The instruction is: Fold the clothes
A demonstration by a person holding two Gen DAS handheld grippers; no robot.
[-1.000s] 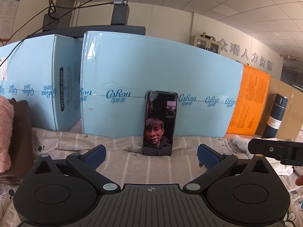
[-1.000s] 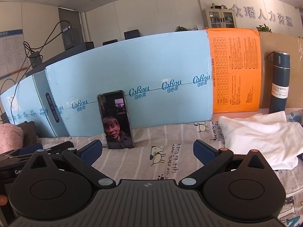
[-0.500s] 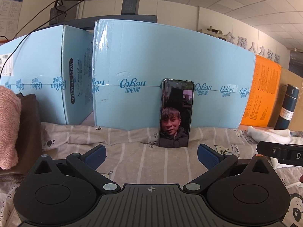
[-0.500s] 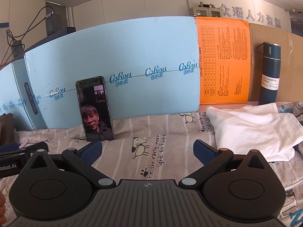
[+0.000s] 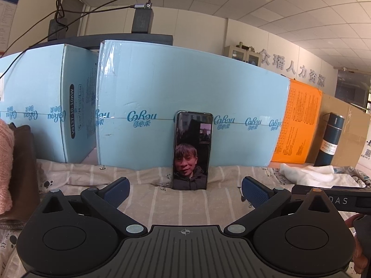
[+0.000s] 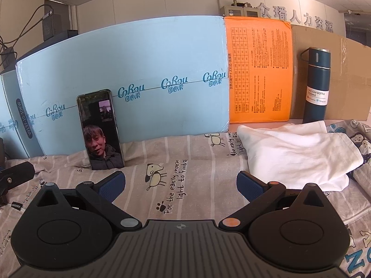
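Both your grippers level, jaws wide apart, nothing held.

Your left gripper (image 5: 185,189) points straight ahead, its two blue-padded fingers (image 5: 117,189) splayed far to either side with nothing between them. Your right gripper (image 6: 179,185) sits in the same pose, pads (image 6: 249,184) spread wide, gripping nothing. The two units ride side by side at about the same height: the right one's black body juts into the left wrist view at its right edge (image 5: 334,200), and the left one's black body shows at the left edge of the right wrist view (image 6: 14,176). Part of your right hand (image 5: 358,243) shows low at the right edge of the left wrist view, under that body.
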